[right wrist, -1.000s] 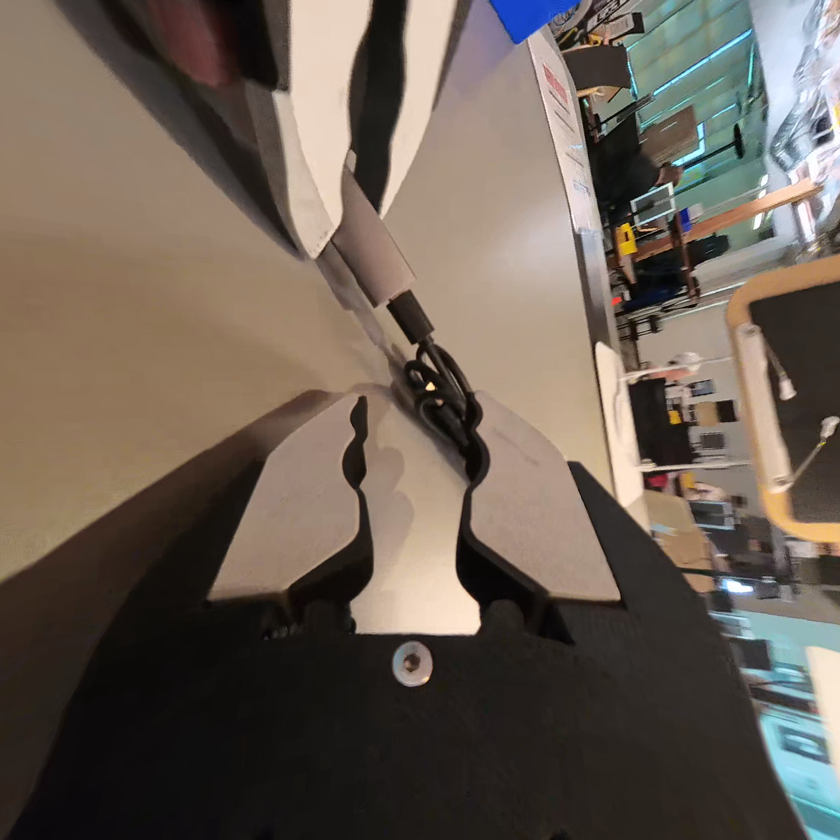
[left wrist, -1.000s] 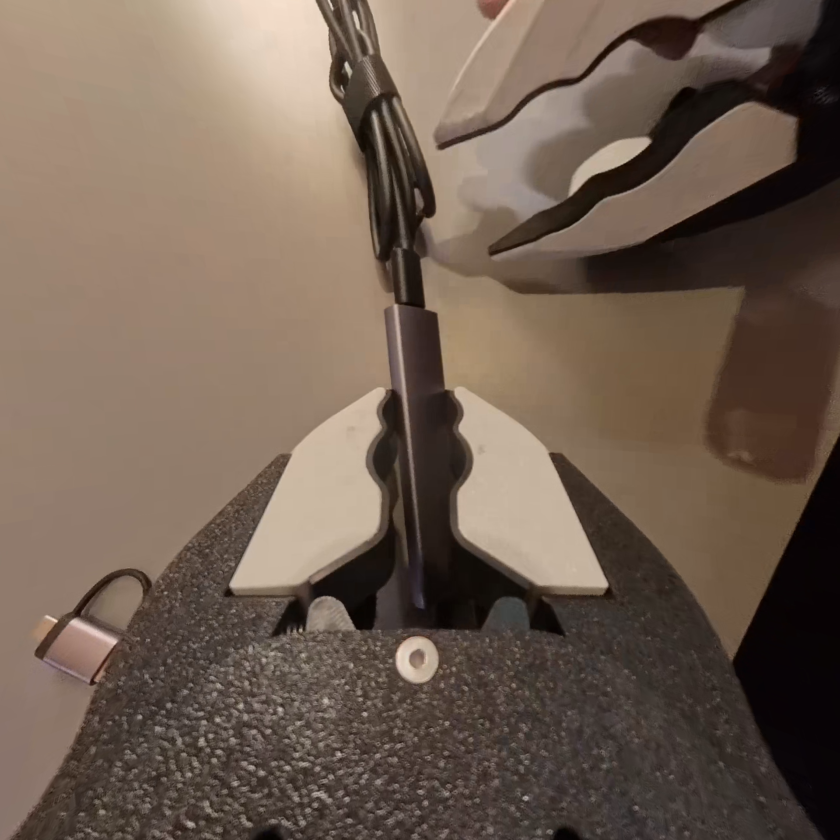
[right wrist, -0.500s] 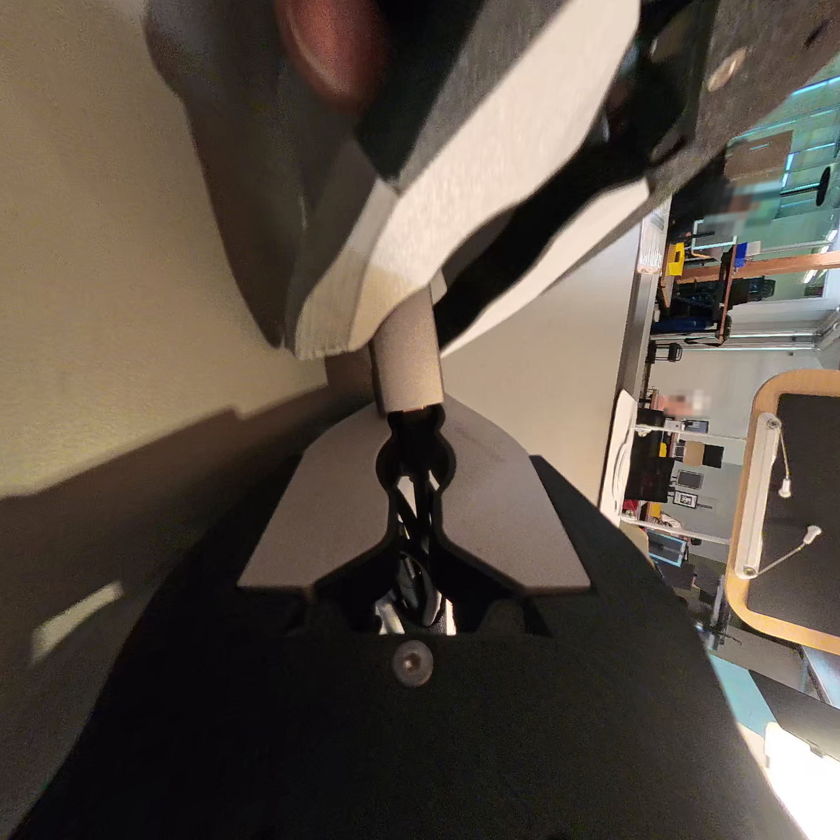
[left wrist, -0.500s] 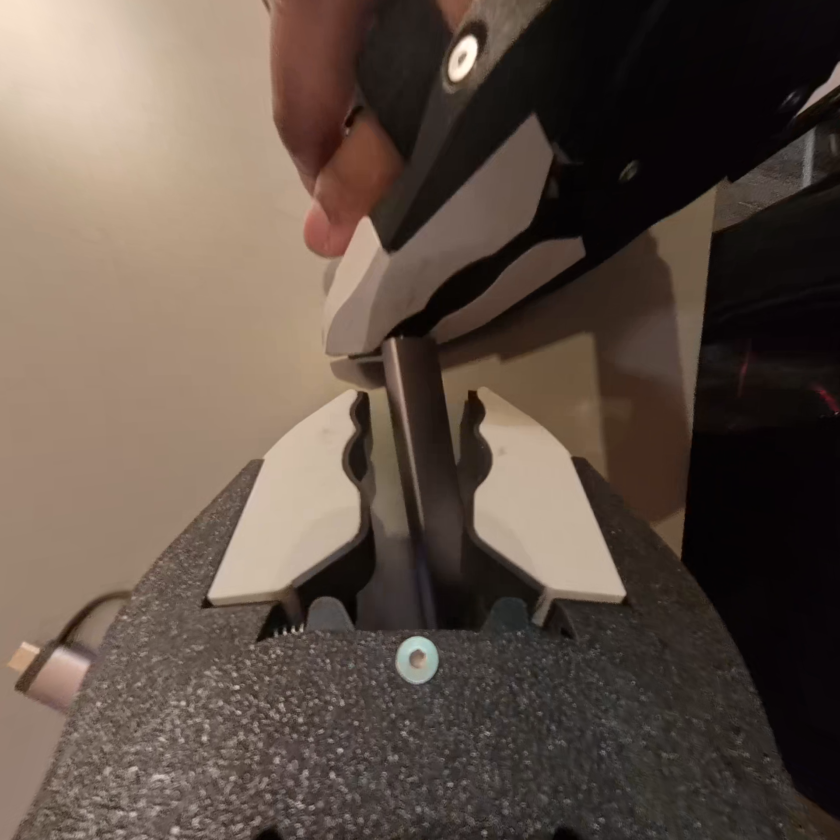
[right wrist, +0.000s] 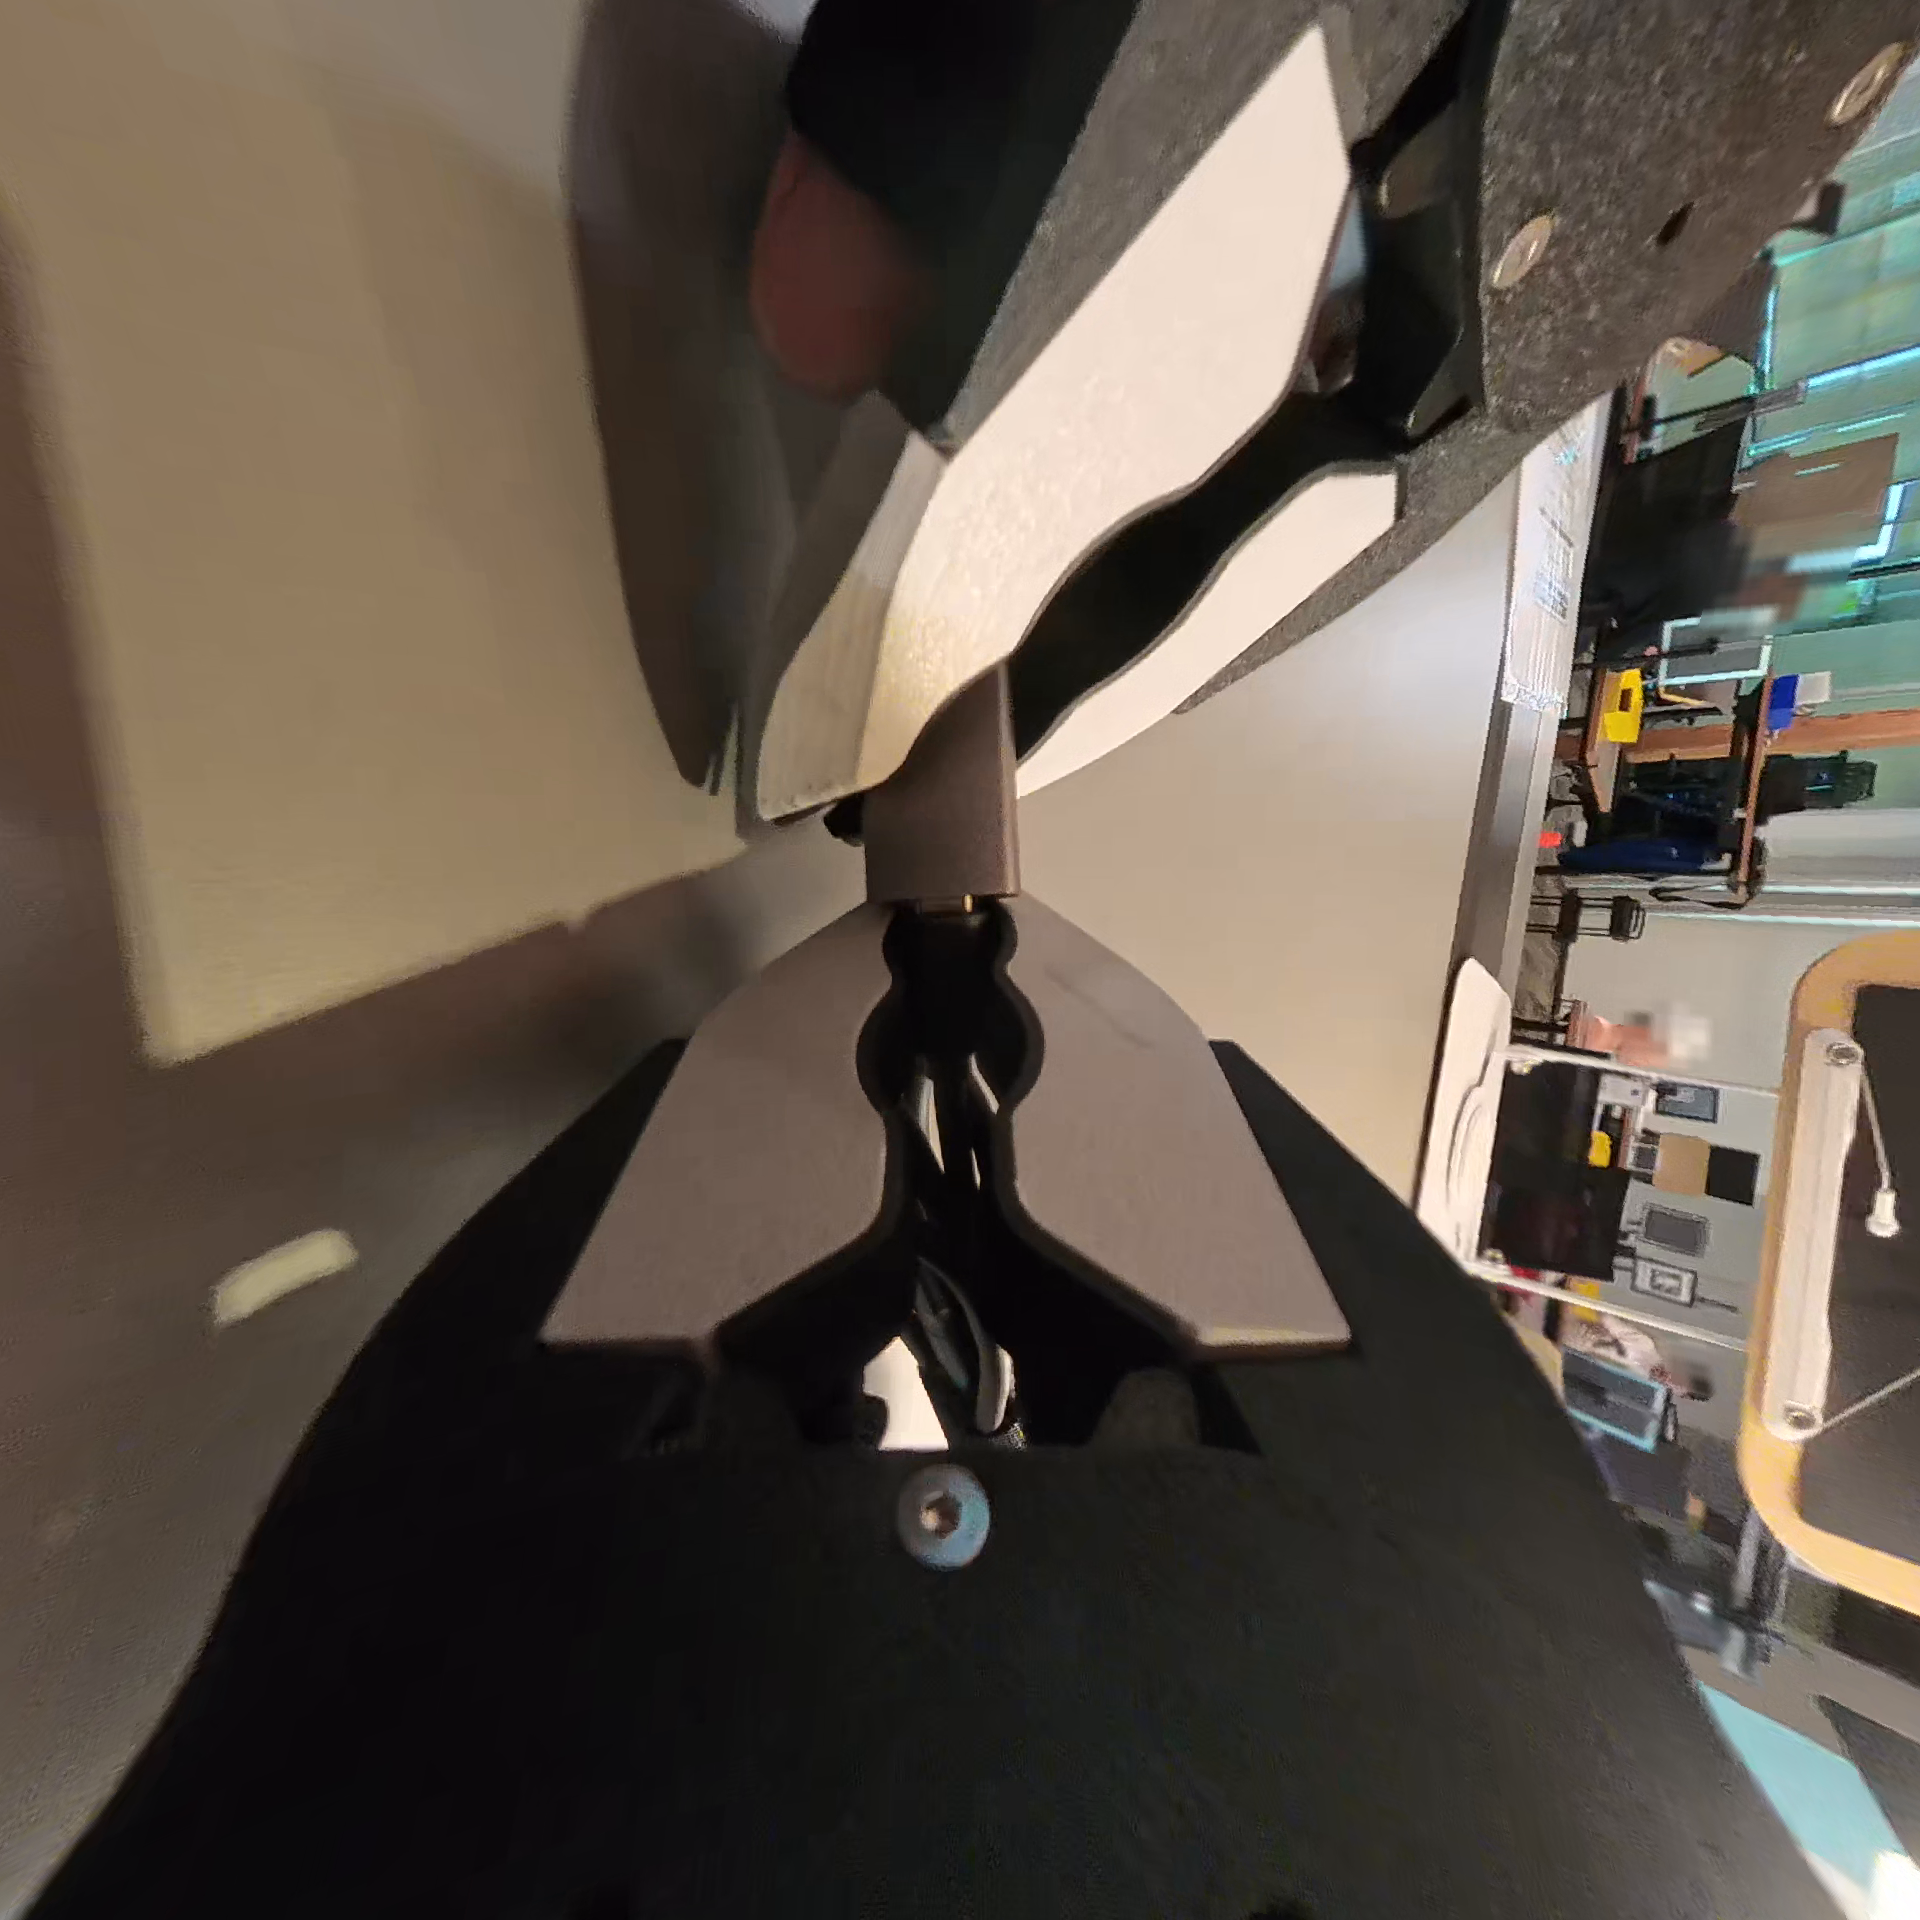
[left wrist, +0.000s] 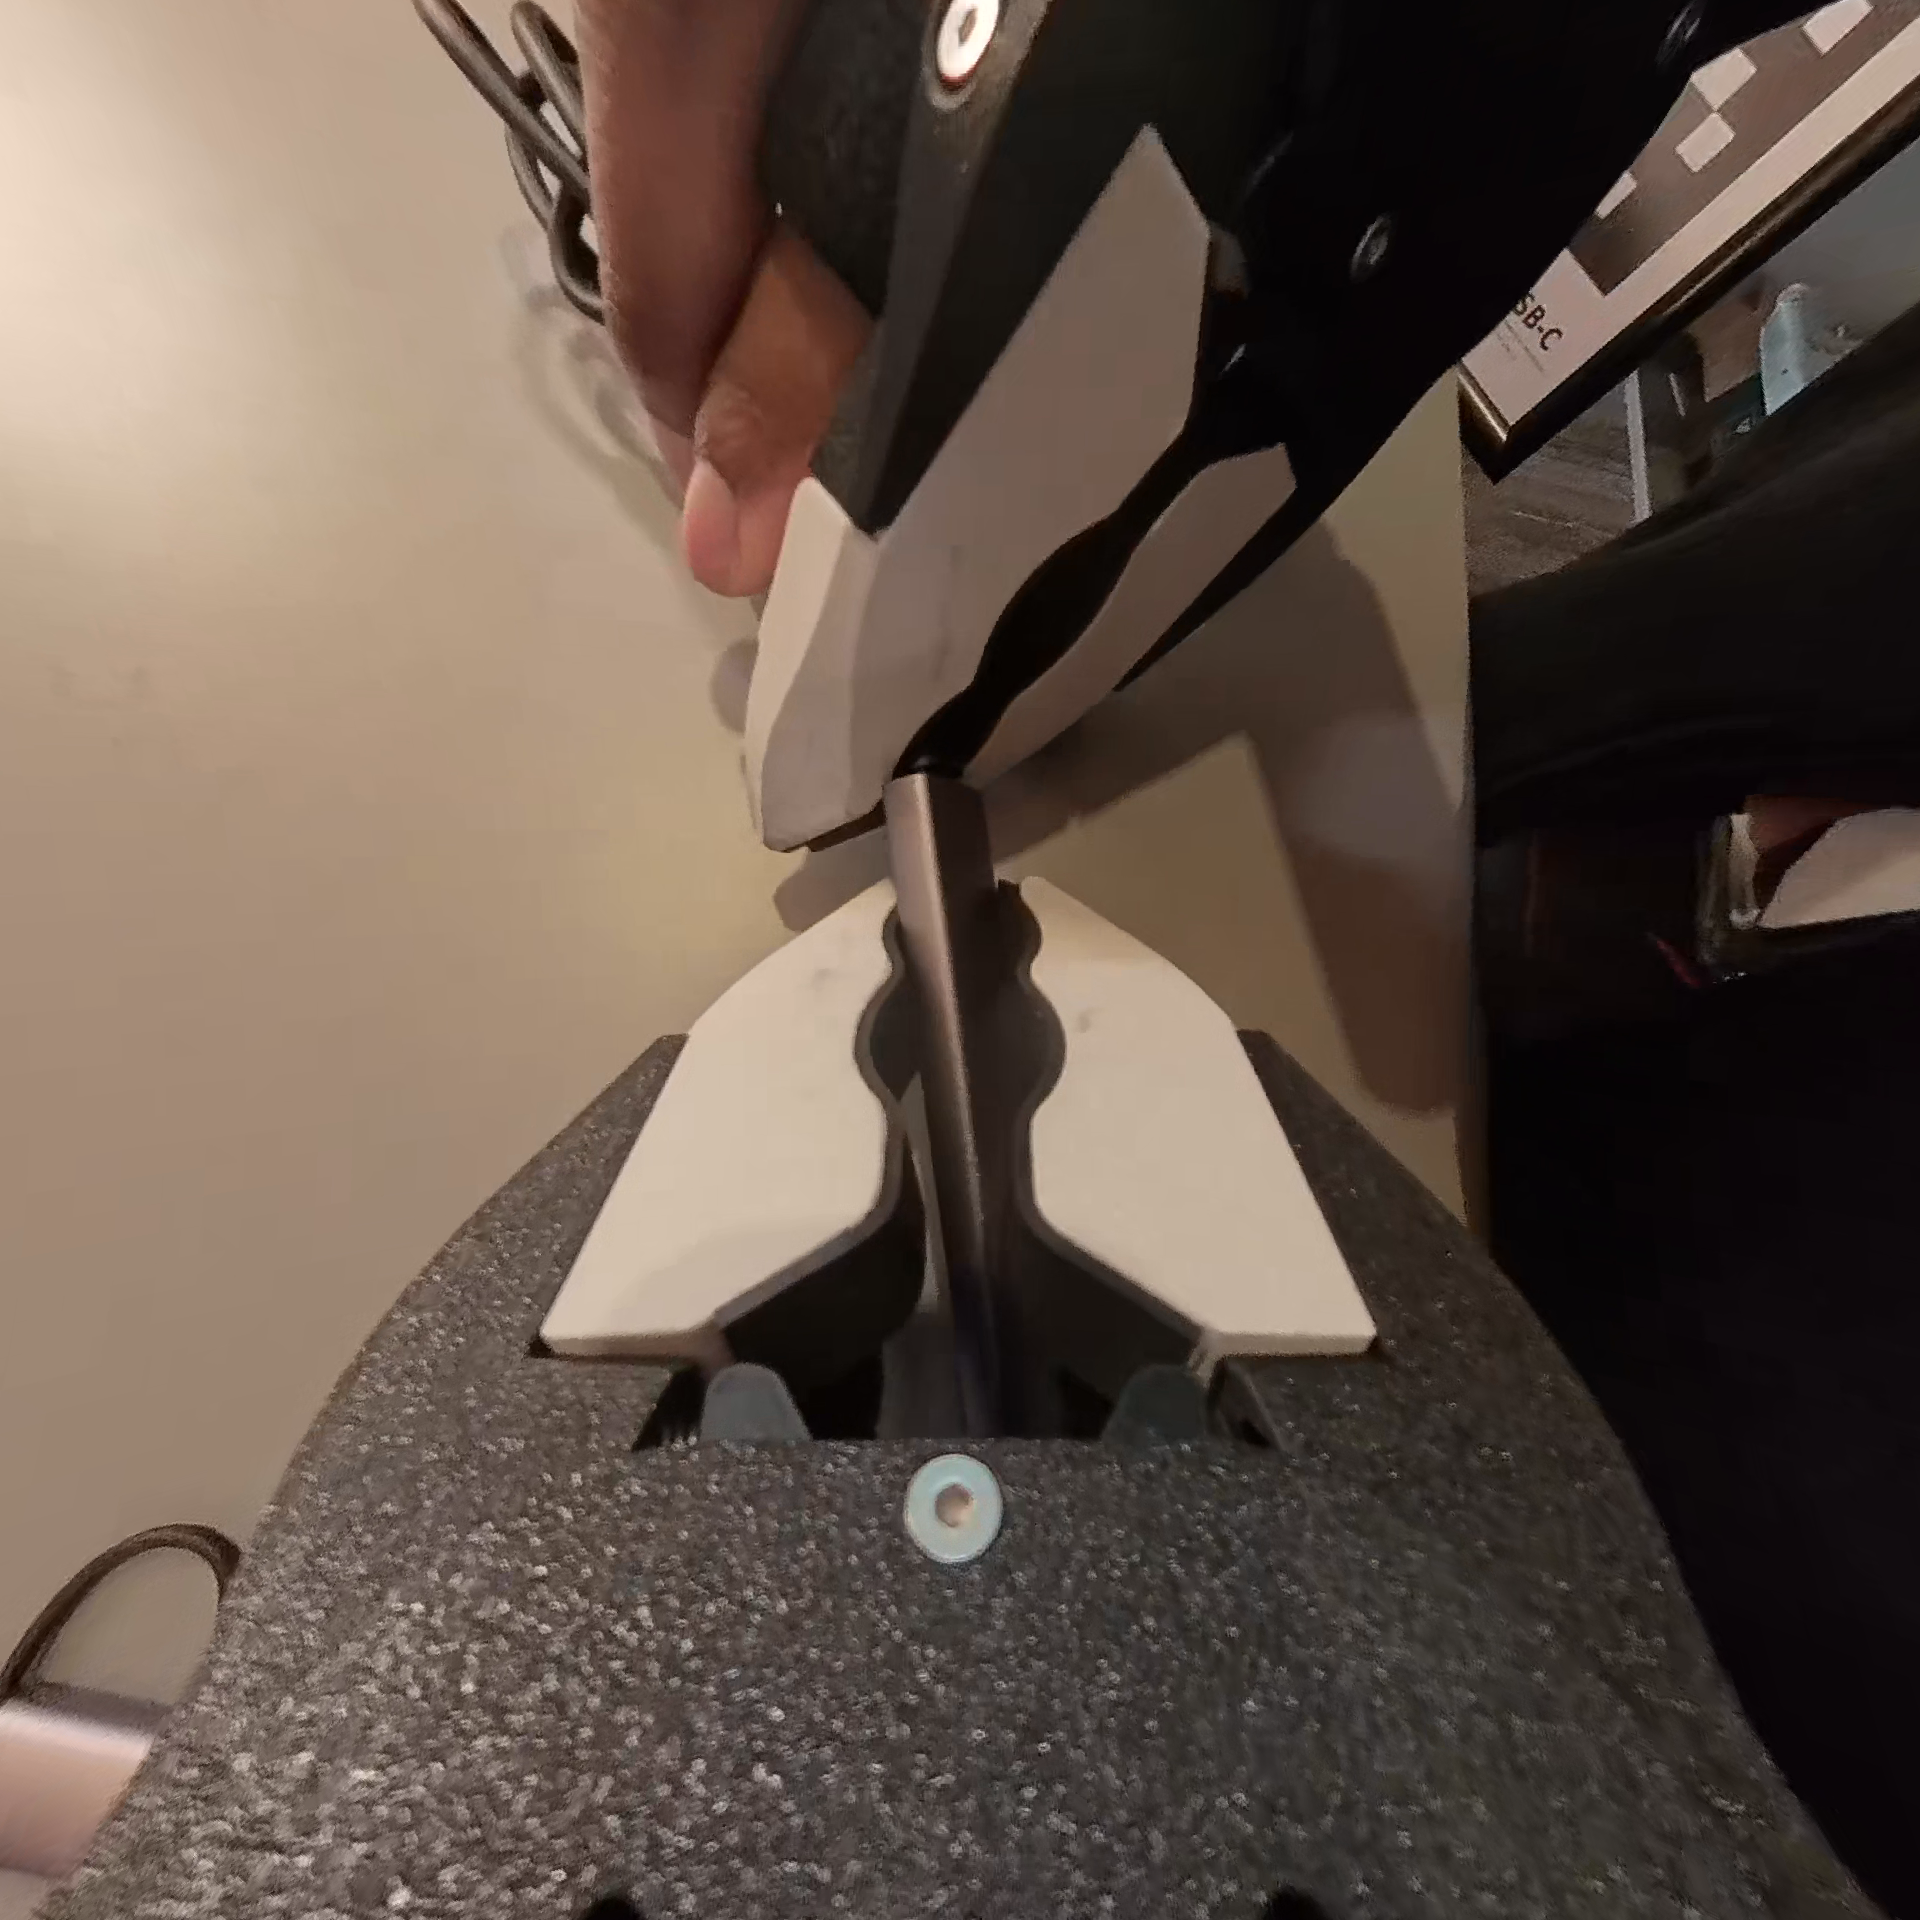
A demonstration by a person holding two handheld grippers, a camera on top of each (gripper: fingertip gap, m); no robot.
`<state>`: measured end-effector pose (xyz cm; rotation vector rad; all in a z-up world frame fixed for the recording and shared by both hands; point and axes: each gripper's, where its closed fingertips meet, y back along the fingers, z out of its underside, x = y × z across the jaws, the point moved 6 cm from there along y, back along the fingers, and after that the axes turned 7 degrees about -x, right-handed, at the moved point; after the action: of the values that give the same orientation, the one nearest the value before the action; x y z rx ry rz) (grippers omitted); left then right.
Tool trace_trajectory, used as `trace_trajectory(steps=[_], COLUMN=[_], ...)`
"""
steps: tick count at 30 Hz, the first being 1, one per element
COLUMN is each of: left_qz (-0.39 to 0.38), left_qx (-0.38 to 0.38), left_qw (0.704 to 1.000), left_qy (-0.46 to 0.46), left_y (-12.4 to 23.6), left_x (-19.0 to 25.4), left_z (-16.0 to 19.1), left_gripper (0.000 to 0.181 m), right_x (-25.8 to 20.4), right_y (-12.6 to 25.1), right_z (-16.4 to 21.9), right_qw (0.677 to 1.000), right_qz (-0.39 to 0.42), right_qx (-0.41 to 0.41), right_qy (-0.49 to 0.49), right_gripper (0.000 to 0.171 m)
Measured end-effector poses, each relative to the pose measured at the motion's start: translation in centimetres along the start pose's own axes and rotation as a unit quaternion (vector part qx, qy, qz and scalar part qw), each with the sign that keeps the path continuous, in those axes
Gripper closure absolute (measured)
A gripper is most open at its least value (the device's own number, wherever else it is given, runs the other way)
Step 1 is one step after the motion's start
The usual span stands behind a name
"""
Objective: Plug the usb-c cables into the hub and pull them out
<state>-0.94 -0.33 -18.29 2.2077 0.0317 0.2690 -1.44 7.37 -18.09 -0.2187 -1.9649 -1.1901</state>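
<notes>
The slim dark grey hub stands edge-on between the fingers of my left gripper, which is shut on it above the beige table. My right gripper comes in from the upper right, held by a hand, with its tips at the hub's far end. In the right wrist view my right gripper is shut on the black usb-c cable right at the hub's end. The left gripper holds the hub from above there. The cable's bundled part lies behind the hand.
A silver connector on a dark cord loop lies at the lower left. A black-and-white marker board stands at the upper right, beyond the table's edge. A wood-rimmed black table and room furniture show in the right wrist view's background. Less than 4 cm separates the two grippers' tips.
My right gripper was open and off to the side; it has moved to the hub's end and shut on the cable. My left fingers spread slightly, then closed on the hub again.
</notes>
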Motion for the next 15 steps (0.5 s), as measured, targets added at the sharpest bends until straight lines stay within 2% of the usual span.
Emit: trace_trajectory(steps=[4,7,12,15], left_qz=[-0.028,-0.023,0.043,0.017], left_qx=[-0.005,-0.005,0.018,0.025], left_qw=[1.0,1.0,0.999,1.0], left_qy=[-0.008,-0.009,-0.005,0.0], left_y=[0.0,0.1,-0.1,-0.1], left_x=[-0.2,-0.2,1.0,0.7], left_z=[-0.2,-0.5,-0.9,-1.5], left_gripper=[0.167,0.168,0.168,0.169], right_x=[0.0,0.0,-0.6,-0.1], right_y=[0.0,0.2,1.8,2.0], right_z=[0.4,0.5,0.5,1.2], right_qw=[0.999,0.997,0.997,0.997], right_qz=[0.013,0.012,-0.029,-0.026], right_qx=[-0.013,-0.014,0.047,0.038], right_qy=[-0.037,-0.072,-0.05,-0.065], right_gripper=[0.162,0.161,0.162,0.163])
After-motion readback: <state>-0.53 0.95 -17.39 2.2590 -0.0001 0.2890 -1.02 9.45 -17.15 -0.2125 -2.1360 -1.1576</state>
